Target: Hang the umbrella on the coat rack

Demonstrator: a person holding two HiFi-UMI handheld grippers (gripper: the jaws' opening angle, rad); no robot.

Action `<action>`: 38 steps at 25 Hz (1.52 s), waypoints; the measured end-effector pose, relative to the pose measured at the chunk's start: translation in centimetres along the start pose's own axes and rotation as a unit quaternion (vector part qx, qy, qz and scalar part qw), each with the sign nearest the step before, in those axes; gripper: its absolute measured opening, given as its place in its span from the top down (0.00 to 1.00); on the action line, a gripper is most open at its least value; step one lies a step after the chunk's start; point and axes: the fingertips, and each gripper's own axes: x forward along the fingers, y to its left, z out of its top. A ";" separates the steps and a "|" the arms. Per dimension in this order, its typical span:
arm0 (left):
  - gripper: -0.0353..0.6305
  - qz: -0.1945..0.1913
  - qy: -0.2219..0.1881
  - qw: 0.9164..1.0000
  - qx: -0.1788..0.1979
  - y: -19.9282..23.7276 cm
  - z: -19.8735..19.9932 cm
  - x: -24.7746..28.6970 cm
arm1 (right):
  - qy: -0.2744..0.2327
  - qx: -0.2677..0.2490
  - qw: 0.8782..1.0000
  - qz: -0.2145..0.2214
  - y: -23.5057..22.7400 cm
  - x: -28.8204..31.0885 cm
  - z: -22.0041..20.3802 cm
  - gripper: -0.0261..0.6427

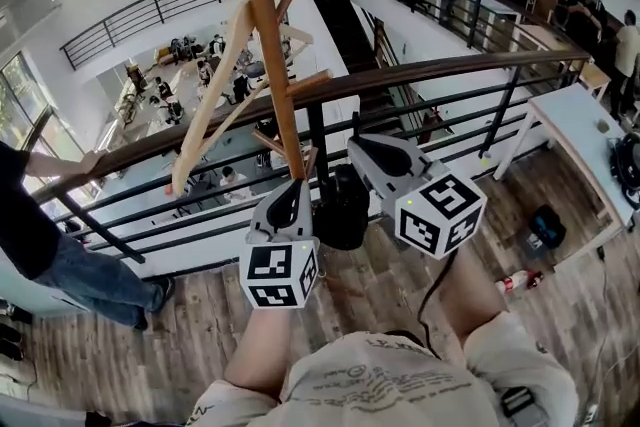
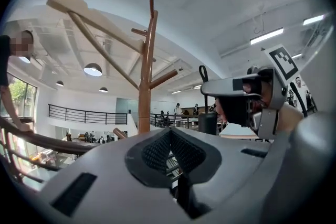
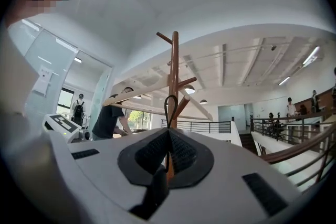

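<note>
The wooden coat rack (image 1: 268,25) rises in front of me, with slanted pegs up its pole. My right gripper (image 1: 354,143) is shut on the black strap loop (image 3: 169,105) of a folded black umbrella (image 1: 342,210), which hangs below its jaws just right of the pole. In the right gripper view the loop stands up from the gripper (image 3: 168,134), in line with the rack (image 3: 174,60). My left gripper (image 1: 296,185) is shut and empty, close beside the pole's lower part. In the left gripper view its shut tips (image 2: 169,131) face the rack (image 2: 145,76), with the umbrella (image 2: 207,123) to the right.
A black railing with a wooden handrail (image 1: 400,75) runs right behind the rack, above an open atrium. A person (image 1: 50,255) leans on it at the left. A white table (image 1: 580,125) stands at the right, with a bottle (image 1: 515,280) on the floor beside it.
</note>
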 end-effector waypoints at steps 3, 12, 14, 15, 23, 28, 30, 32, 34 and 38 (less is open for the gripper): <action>0.94 0.001 0.000 1.000 -0.002 0.7 -0.1 1.0 | -0.002 0.002 1.000 -0.004 -1.5 1.6 1.2 0.96; 0.94 0.016 0.008 1.000 -0.006 2.9 -0.2 2.3 | 0.024 0.004 1.000 0.013 -3.8 5.9 2.5 0.96; 0.94 0.020 0.009 1.000 -0.009 3.6 -0.6 2.5 | 0.026 0.004 1.000 0.018 -3.8 6.7 2.6 0.96; 0.94 0.021 0.010 1.000 -0.010 3.8 -0.8 2.6 | 0.029 0.003 0.999 0.019 -3.8 7.0 2.5 0.96; 0.94 0.017 0.016 1.000 -0.014 4.2 -2.4 2.6 | 0.059 -0.032 0.997 0.024 -3.3 7.7 1.7 0.96; 0.94 0.008 0.016 1.000 -0.019 4.1 -3.8 2.7 | 0.076 -0.047 0.996 0.018 -2.8 8.2 0.1 0.96; 0.94 0.008 0.014 1.000 -0.019 4.5 -3.2 2.6 | 0.079 -0.047 0.996 0.017 -2.5 8.9 0.3 0.96; 0.94 0.007 0.016 1.000 -0.021 4.8 -2.8 2.5 | 0.083 -0.045 0.995 0.010 -2.4 9.4 0.4 0.96; 0.94 0.006 0.018 1.000 -0.024 5.2 -3.0 2.3 | 0.083 -0.042 0.996 0.002 -2.3 9.9 0.1 0.96; 0.94 0.005 0.020 0.999 -0.027 5.5 -3.6 1.9 | 0.074 -0.034 0.997 -0.009 -1.7 10.4 -0.4 0.96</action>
